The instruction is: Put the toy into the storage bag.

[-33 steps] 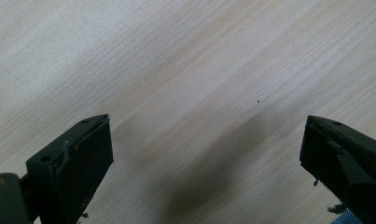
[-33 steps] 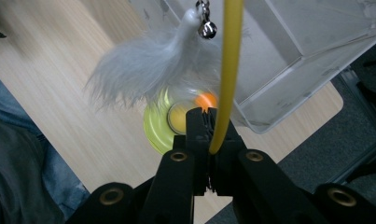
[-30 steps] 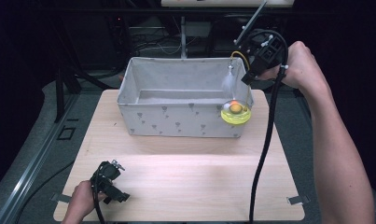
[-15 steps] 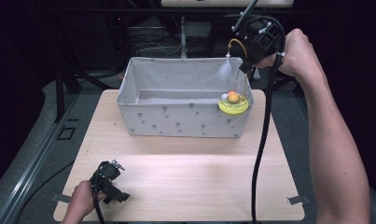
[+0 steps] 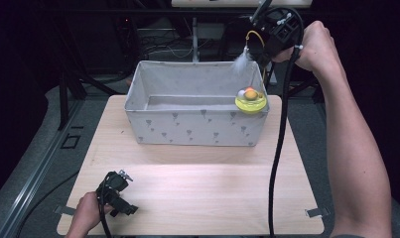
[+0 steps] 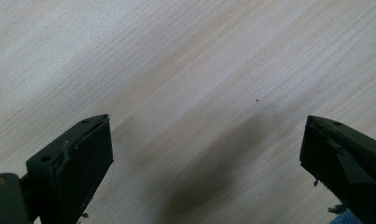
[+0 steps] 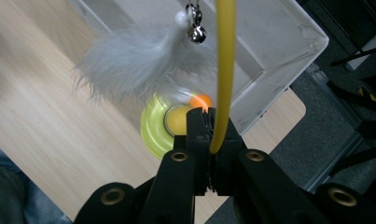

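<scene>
A: How is the right arm set?

B: The forearm reaches far forward along the worktop's [image 5: 197,193] right side, fist raised above the far right corner of the grey cloth bin [image 5: 197,126]. The right tongs [image 7: 212,135] are clamped on a yellow cord [image 7: 224,70].

A: And what hangs from the cord?

B: A cat toy. In the high view the cord loops down to a white feather [image 5: 242,62] just above the bin's far rim. The right gripper view shows a small silver bell [image 7: 197,32] at the feather's top. Below them sits the toy's yellow round base [image 5: 250,103] with an orange ball [image 5: 250,94], at the bin's right end.

A: The left hand?

B: The left hand [image 5: 86,215] rests low at the near left corner of the worktop. The left tongs [image 6: 204,154] gape wide over bare wood, gripping nothing, well apart from the toy.
</scene>
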Action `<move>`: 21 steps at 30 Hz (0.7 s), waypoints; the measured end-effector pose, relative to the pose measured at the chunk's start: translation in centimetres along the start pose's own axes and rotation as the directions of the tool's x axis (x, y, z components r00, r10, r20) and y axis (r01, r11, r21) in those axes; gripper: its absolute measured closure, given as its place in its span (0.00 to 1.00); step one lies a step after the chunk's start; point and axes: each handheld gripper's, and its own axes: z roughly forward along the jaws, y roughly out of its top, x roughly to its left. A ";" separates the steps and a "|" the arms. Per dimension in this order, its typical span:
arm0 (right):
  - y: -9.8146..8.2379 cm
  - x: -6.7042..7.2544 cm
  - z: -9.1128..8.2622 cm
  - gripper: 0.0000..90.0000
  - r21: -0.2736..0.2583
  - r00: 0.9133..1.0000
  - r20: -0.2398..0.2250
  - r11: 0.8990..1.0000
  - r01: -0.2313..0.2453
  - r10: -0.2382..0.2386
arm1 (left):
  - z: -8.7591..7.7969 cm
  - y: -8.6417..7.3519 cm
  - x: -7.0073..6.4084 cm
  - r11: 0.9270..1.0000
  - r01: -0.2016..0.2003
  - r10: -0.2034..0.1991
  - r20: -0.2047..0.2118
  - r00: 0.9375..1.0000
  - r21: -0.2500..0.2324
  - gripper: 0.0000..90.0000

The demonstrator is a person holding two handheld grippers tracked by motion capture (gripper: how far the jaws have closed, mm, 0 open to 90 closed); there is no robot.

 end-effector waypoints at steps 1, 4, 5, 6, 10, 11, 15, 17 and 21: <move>0.0 -0.1 0.1 0.98 0.000 1.000 0.000 1.000 -0.005 0.005 | 0.0 0.0 0.0 1.000 0.002 -0.002 -0.001 1.000 -0.001 0.03; 0.2 -0.6 0.4 0.98 -0.006 1.000 0.009 1.000 -0.018 0.018 | 0.0 0.0 0.0 1.000 0.001 -0.001 -0.002 1.000 -0.002 0.03; 0.2 -0.6 0.4 0.98 -0.006 1.000 0.009 1.000 -0.018 0.018 | 0.0 0.0 0.0 1.000 0.000 0.000 -0.002 1.000 -0.001 0.03; 0.2 -0.8 0.5 0.98 -0.004 1.000 0.011 1.000 -0.019 0.019 | 0.1 0.0 0.0 1.000 0.002 -0.002 0.000 1.000 -0.002 0.03; 0.4 -1.2 0.8 0.98 -0.016 0.999 0.022 0.999 -0.037 0.037 | 0.1 0.0 0.0 1.000 -0.001 0.001 -0.001 1.000 0.000 0.03; 0.4 -1.3 0.9 0.98 -0.014 0.999 0.025 0.999 -0.039 0.039 | 0.1 0.0 0.0 1.000 0.001 -0.001 -0.001 1.000 0.000 0.03; 0.6 -1.7 1.3 0.98 -0.021 0.998 0.038 0.999 -0.049 0.050 | 0.1 0.0 0.0 1.000 0.000 0.000 0.000 1.000 0.002 0.03; 0.8 -1.9 1.5 0.98 -0.025 0.998 0.040 0.998 -0.053 0.054 | 0.1 0.0 0.0 1.000 0.000 0.000 0.000 1.000 0.002 0.03; 1.0 -2.3 2.1 0.98 -0.029 0.996 0.047 0.997 -0.069 0.070 | 0.0 0.0 0.0 1.000 -0.003 0.003 -0.002 1.000 0.003 0.03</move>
